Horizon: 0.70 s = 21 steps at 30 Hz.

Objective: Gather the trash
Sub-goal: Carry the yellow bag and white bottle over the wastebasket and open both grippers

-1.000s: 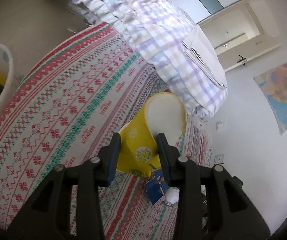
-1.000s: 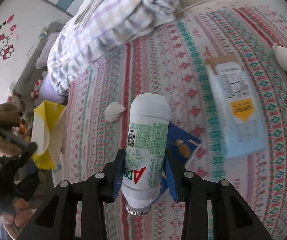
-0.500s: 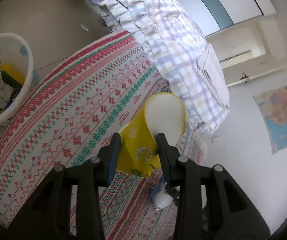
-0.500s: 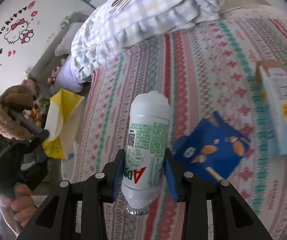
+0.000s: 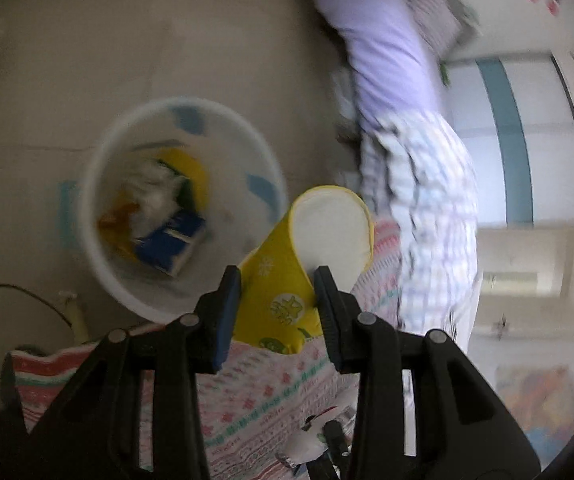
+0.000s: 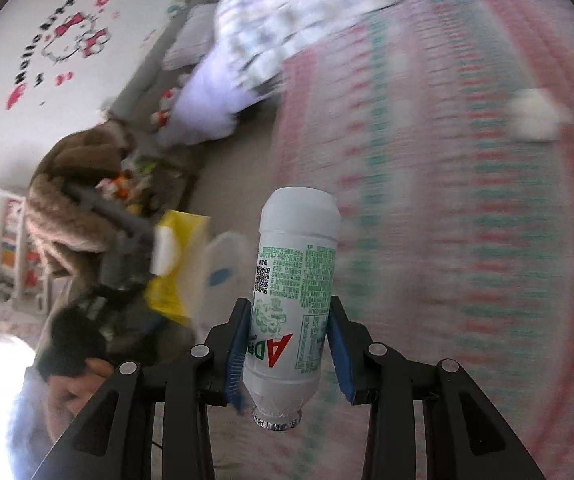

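My left gripper [image 5: 279, 280] is shut on a yellow paper carton [image 5: 287, 276] with a white open mouth, held just right of a white bin [image 5: 99, 208] on the floor that holds several pieces of trash. My right gripper [image 6: 289, 322] is shut on a white plastic bottle [image 6: 295, 276] with green print, cap end toward the camera, above the patterned bedspread [image 6: 467, 200]. In the right wrist view the yellow carton [image 6: 175, 264] and the left gripper [image 6: 127, 256] appear at the left, beside the white bin [image 6: 223, 260].
A crumpled white tissue [image 6: 535, 118] lies on the bedspread at the right. A checked quilt [image 5: 427, 200] and a purple pillow [image 5: 387, 48] lie at the bed's head. A furry brown sleeve [image 6: 75, 192] shows at the left. A cable [image 5: 19, 300] runs on the floor.
Both grippers have swung off the bed toward its edge. The white bin has come from the left edge to the middle of the left wrist view. Both grips are unchanged.
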Available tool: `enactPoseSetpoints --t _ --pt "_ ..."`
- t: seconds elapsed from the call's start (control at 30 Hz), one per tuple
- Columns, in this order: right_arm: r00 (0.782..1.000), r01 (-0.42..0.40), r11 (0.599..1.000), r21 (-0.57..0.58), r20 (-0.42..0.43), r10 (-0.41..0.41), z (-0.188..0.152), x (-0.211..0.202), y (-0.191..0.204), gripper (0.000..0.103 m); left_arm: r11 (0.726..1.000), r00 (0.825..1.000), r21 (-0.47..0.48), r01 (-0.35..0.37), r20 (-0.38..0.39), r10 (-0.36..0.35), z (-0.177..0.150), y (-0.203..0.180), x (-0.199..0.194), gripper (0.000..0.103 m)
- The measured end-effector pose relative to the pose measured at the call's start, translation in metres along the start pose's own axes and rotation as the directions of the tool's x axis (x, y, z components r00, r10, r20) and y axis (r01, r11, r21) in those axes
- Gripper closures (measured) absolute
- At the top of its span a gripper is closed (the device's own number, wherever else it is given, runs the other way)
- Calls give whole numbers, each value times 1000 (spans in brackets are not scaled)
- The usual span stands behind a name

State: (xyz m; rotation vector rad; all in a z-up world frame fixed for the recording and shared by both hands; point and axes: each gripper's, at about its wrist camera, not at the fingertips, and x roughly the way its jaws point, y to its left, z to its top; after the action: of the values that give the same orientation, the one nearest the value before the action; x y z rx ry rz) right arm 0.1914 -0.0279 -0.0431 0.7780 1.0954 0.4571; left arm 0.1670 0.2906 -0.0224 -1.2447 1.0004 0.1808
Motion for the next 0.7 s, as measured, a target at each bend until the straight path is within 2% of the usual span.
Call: enactPoseSetpoints --t 0.17,0.27,0.37,0.4,0.5,0.6,0.7 --pt "997 3 992 -125 -70 -12 5 65 66 65 988 1000 -152 -3 17 5 18 42 -1 63" --pt "995 22 982 -185 -96 -41 5 97 94 65 986 1000 -164 28 -6 -29 22 48 8 62" --pt "992 46 972 -230 -107 -73 2 123 115 65 984 999 -174 27 -18 -30 25 56 12 59" --pt "991 53 969 -242 -108 -81 2 129 120 65 979 999 -200 40 6 -39 26 60 7 55" --pt "988 85 956 -280 -100 -117 -2 145 133 64 973 994 -221 61 101 -39 30 62 -14 32" --pt "985 112 947 -300 -96 -147 -3 157 139 64 971 985 -234 56 173 -15 32 67 -29 32" --pt "981 135 946 -296 -95 -169 -2 162 138 63 954 975 -289 83 223 -17 33 77 -40 32"
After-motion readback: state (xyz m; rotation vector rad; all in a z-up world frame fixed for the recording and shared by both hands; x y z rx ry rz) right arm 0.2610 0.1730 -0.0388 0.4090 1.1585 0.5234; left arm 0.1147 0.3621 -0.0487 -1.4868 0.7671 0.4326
